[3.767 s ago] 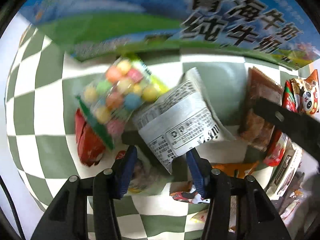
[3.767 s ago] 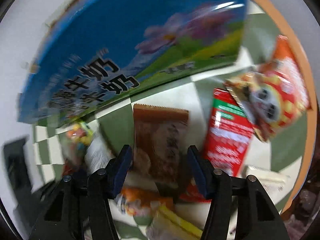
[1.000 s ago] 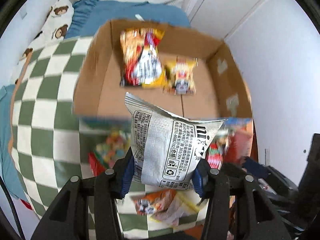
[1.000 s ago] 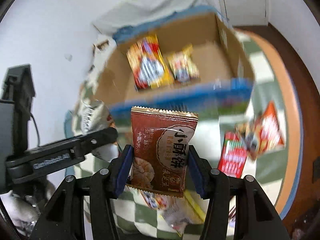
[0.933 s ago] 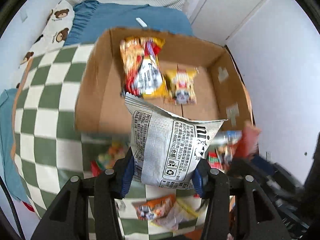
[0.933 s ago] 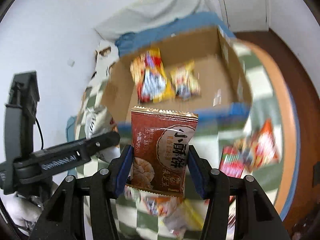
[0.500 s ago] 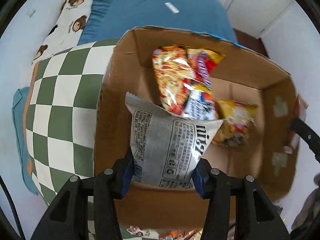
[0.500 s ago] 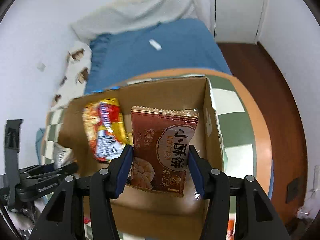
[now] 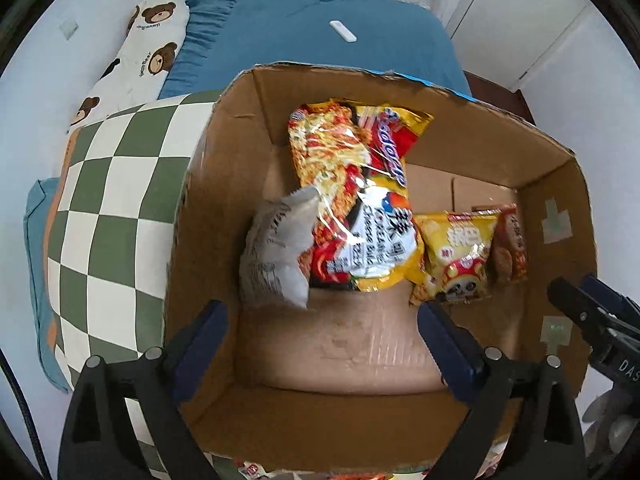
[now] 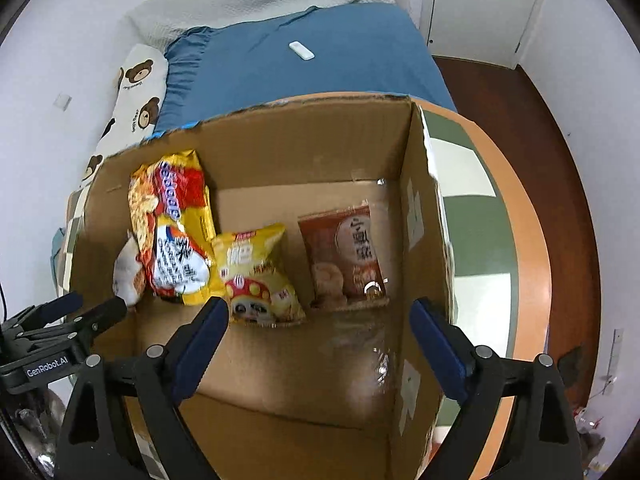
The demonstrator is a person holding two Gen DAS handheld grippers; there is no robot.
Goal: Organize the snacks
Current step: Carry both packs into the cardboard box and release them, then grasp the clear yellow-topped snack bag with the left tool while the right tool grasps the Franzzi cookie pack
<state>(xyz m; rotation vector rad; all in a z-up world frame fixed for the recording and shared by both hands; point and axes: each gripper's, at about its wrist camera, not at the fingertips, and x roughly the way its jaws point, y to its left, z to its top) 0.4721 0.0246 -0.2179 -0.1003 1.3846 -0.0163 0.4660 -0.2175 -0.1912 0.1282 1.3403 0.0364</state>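
Note:
An open cardboard box (image 9: 216,184) (image 10: 424,216) stands on the checked table. Both grippers hang over it, pointing down. My left gripper (image 9: 322,322) has its jaws opening, nothing between them; the silver-grey packet (image 9: 276,252) (image 10: 126,268) lies loose on the box floor beside the noodle pack (image 9: 352,204) (image 10: 172,232). My right gripper (image 10: 320,316) also has its jaws opening and is empty; the brown biscuit packet (image 10: 344,256) (image 9: 510,244) lies loose by the right wall. A yellow panda snack (image 9: 456,256) (image 10: 256,276) lies between them.
The green-and-white checked cloth (image 9: 108,216) covers the round table with its orange rim (image 10: 532,248). A blue bed (image 10: 304,56) and a bear-print pillow (image 9: 136,52) lie beyond the box. More snack packets peek out below the box's near wall (image 9: 256,470).
Both grippers came over the box and spread their jaws. The silver-grey packet dropped from the left one and the brown biscuit packet from the right one onto the box floor.

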